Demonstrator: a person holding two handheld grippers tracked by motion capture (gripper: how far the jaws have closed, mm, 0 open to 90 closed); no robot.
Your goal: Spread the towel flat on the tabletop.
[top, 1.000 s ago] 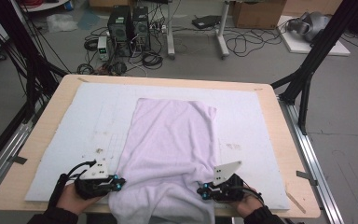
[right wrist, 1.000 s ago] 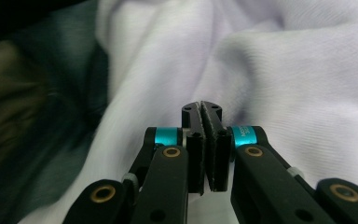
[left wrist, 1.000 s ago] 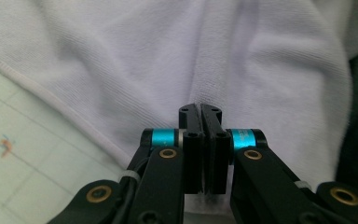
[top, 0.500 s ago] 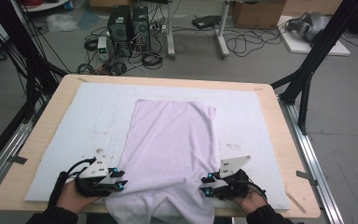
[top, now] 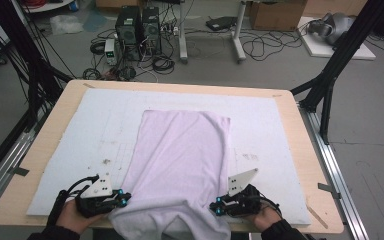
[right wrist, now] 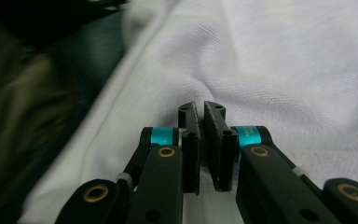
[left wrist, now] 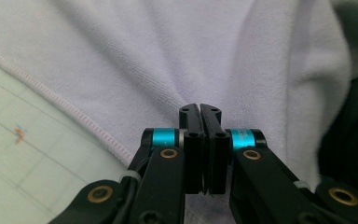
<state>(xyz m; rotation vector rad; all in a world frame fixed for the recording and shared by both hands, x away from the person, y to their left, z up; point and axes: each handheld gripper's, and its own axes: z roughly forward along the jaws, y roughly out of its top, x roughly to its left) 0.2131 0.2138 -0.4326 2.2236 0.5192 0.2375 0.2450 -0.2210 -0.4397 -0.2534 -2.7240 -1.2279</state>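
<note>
Where the high view is looking down on the desk [top: 300, 150], a pale lilac towel [top: 180, 160] is lying lengthwise across the middle of the frame on a white mat [top: 80, 145], its far edge toward the upper centre and its near end drooping over the desk's front edge at the bottom centre. The left claw [top: 122, 199] is sitting at the towel's lower left border, and the right claw [top: 216, 207] is sitting at its lower right border; each is being held by a hand entering from the bottom of the frame.

Left gripper view: the left claw [left wrist: 200, 109] is standing at the centre of the frame with its jaws pressed together, pinching a fold of the towel [left wrist: 168, 56], whose cloth is puckering toward the tips. The stitched hem is running diagonally across the left of the frame, over the gridded mat [left wrist: 23, 158].

Right gripper view: the right claw [right wrist: 201, 108] is gripping the towel [right wrist: 279, 60] with its jaws nearly closed, a narrow gap between them, the cloth creasing toward the tips at the centre of the frame.
</note>
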